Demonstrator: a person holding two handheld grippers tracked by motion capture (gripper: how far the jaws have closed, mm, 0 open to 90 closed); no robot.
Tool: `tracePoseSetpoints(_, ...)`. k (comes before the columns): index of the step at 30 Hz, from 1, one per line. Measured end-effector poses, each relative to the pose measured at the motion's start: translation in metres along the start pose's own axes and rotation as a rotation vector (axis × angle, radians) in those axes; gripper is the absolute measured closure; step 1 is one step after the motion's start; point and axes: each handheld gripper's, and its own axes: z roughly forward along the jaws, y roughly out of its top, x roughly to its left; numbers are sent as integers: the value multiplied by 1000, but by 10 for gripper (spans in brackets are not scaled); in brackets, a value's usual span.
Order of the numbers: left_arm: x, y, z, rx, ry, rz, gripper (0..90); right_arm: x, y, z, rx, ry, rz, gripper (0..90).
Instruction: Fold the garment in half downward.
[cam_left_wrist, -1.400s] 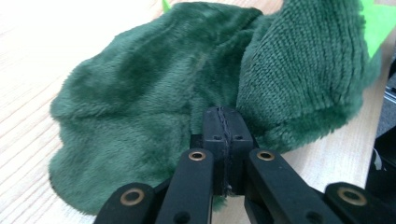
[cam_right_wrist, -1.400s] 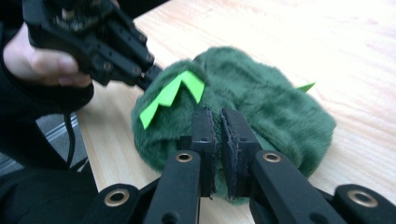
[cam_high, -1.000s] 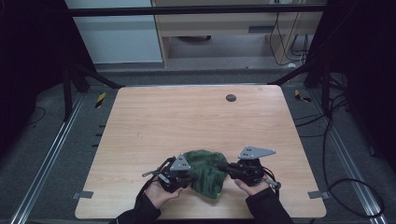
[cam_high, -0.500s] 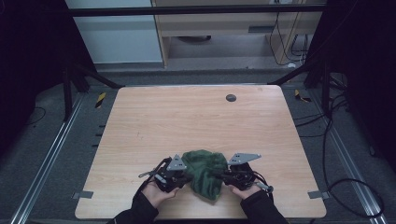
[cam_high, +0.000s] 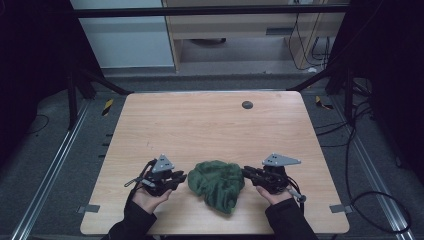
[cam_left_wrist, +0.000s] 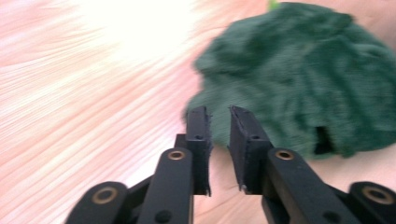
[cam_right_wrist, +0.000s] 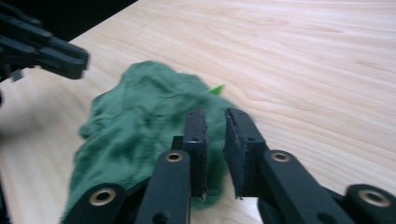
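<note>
Green cloth (cam_high: 218, 183) bunched near the table's (cam_high: 210, 125) front edge, between left gripper (cam_high: 176, 179) and right gripper (cam_high: 248, 172). Both sets of fingers (cam_left_wrist: 198, 135) narrowly parted, holding nothing. Likely light, soft, floppy; best pinched at an outer fold or edge.

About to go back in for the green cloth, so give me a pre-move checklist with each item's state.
1. Left gripper free of the cloth: ok, a narrow gap shows between its jaws with nothing in it.
2. Right gripper free: ok, jaws slightly apart, empty.
3. Cloth fully on the table: ok, bunched near the front edge.
4. Cloth between both grippers: ok.
5. Graspable edge or corner located: cannot tell, cloth is crumpled.
</note>
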Motion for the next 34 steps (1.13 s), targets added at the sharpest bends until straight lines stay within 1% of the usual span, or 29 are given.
tracePoseSetpoints(5,16,-12,-8,-5,64,-36,651,-10,-1,-6,7,-62,4,682)
tracePoseSetpoints(9,27,-22,-13,-6,108,-60,552,-20,-4,-11,14,-125,23,596)
tracePoseSetpoints(10,27,-22,-13,-6,108,-60,532,-20,-4,-11,14,-125,23,596)
tracePoseSetpoints(11,32,-26,-15,-9,126,-71,504,-26,-5,-15,12,-153,31,553)
tracePoseSetpoints(13,36,-29,-18,-13,141,-82,481,-30,-7,-17,10,-173,33,523)
tracePoseSetpoints(16,41,-33,-21,-21,161,-93,433,-36,-9,-22,14,-197,41,488)
tracePoseSetpoints(18,45,-36,-24,-26,181,-101,404,-39,-11,-25,15,-214,44,450)
tracePoseSetpoints(20,49,-39,-26,-28,191,-108,372,-43,-13,-27,16,-230,54,414)
tracePoseSetpoints(21,51,-41,-26,-31,198,-112,353,-45,-15,-29,22,-238,65,399)
tracePoseSetpoints(22,51,-41,-26,-31,198,-112,343,-48,-16,-30,25,-247,68,386)
tracePoseSetpoints(24,56,-45,-28,-28,217,-117,317,-51,-18,-32,38,-269,70,356)
tracePoseSetpoints(25,57,-46,-29,-24,218,-120,306,-53,-19,-33,42,-281,78,341)
tracePoseSetpoints(27,61,-49,-30,-22,218,-129,293,-56,-20,-34,45,-290,80,314)
tracePoseSetpoints(30,68,-54,-31,-18,240,-134,273,-60,-24,-37,52,-309,92,271)
tracePoseSetpoints(33,73,-57,-33,-34,264,-150,250,-64,-27,-38,64,-324,94,249)
tracePoseSetpoints(34,73,-57,-33,-34,264,-150,241,-64,-28,-38,65,-324,98,242)
